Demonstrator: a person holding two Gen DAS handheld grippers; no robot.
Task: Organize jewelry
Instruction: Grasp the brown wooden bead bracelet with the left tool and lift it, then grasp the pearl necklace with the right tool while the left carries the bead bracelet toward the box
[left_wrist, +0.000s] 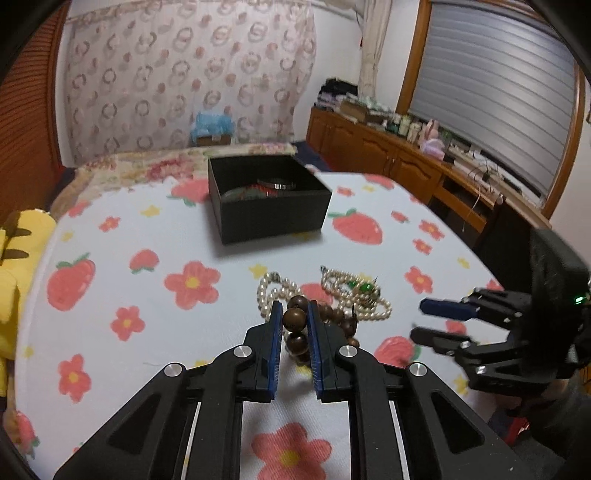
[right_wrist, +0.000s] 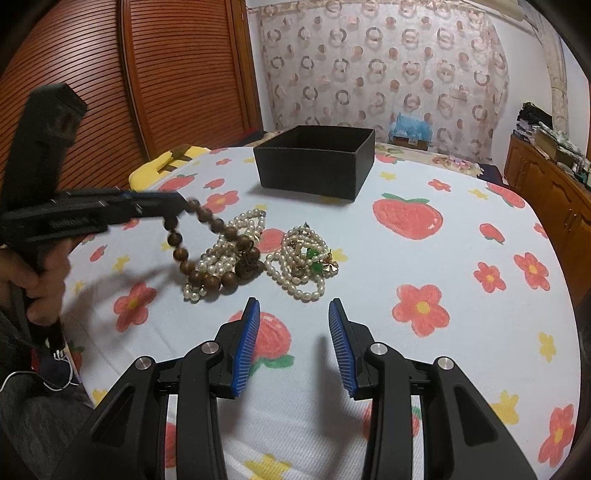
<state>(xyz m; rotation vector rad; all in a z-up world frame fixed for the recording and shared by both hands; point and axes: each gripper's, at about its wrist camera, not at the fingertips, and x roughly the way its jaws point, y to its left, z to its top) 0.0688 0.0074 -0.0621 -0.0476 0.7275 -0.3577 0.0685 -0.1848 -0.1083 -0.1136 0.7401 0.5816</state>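
My left gripper is shut on a brown wooden bead bracelet, lifting one end while the rest trails on the table. In the right wrist view the left gripper holds the bracelet above a pearl strand. A second pearl piece with green stones lies beside it, also in the left wrist view. My right gripper is open and empty, just in front of the jewelry; it also shows in the left wrist view. An open black box stands further back, with items inside.
The table has a strawberry and flower cloth. A yellow plush lies at its left edge. A wooden cabinet with clutter stands to the right, and a curtain hangs behind.
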